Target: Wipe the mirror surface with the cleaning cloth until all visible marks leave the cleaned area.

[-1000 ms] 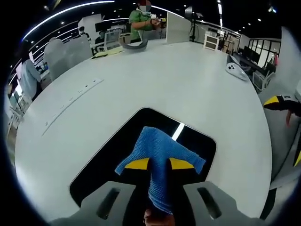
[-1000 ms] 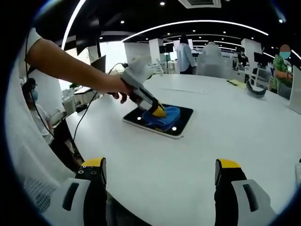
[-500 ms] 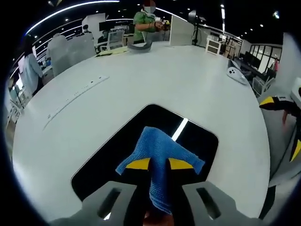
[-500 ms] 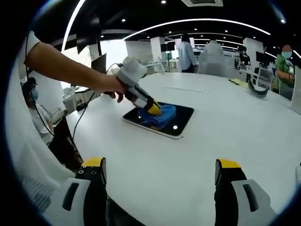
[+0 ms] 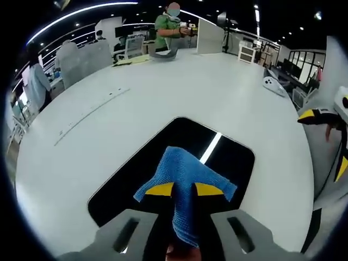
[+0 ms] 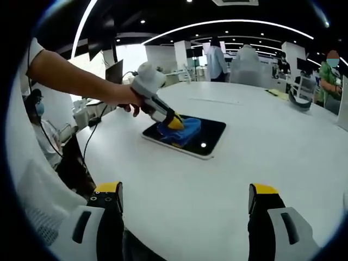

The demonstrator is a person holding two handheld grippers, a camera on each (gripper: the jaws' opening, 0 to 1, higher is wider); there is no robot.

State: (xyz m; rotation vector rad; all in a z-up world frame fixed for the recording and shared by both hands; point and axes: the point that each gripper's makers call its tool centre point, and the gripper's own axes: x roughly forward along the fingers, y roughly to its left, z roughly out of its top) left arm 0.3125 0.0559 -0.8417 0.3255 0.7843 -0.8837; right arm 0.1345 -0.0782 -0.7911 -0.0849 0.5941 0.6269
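Left hand-held gripper (image 5: 185, 190) pinches the blue knitted cleaning cloth (image 5: 185, 176) against the dark rounded mirror (image 5: 231, 160); right hand-held gripper (image 6: 185, 204) idles agape nearby. Pushing hard could skid that mirror along the white counter (image 5: 179, 81).

Cloth (image 5: 187, 179) lies on mirror (image 5: 228, 163), on table (image 5: 163, 92).
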